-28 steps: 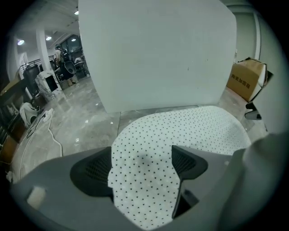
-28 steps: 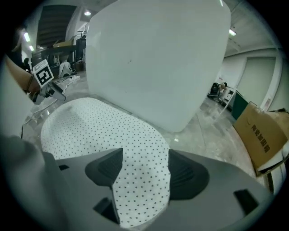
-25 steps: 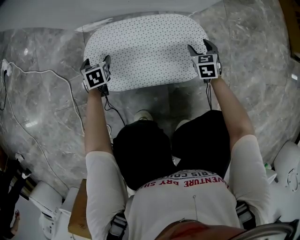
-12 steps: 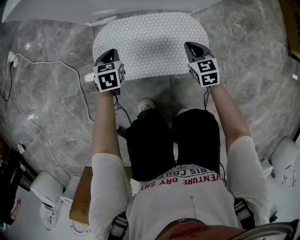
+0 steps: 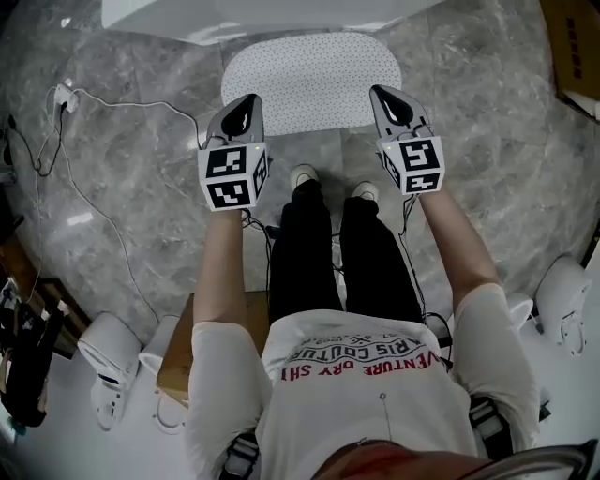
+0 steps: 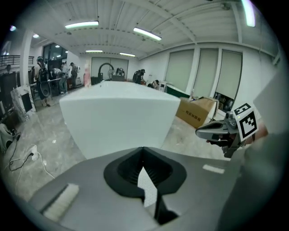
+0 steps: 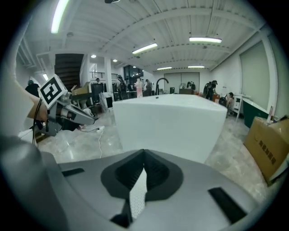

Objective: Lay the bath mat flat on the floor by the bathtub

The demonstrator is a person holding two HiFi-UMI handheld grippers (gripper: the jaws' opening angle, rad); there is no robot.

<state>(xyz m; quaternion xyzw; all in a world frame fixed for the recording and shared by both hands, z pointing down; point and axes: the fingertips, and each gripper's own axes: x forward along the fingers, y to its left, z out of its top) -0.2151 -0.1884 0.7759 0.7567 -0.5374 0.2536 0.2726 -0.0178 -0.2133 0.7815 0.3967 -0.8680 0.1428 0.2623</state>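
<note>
Grey marble floor point(image 5: 131, 216) all round, with white bathtub point(image 5: 262, 14) along the top of the head view; just before the tub, flat on the floor, bath mat point(image 5: 314, 80): white, speckled with dark dots, rounded at the corners, long side parallel to the tub wall and close beside it, no fold or lifted edge in sight. Raised over the mat's near edge, left gripper point(image 5: 246, 101) by the near left corner and right gripper point(image 5: 382, 94) by the near right corner; both closed, jaw tips together in each gripper view, gripping nothing; only a sliver of dotted mat visible through the gap behind the tips. Both pointed toward the tub, marker cubes facing up. Between the grippers and nearer the body, two light shoes point(image 5: 303, 175) just short of the mat, not on it. Off to the left, white cable point(image 5: 103, 244) looping across the floor from a plug block point(image 5: 64, 94); at the top right corner, cardboard box point(image 5: 574, 42), well apart from the mat.
</note>
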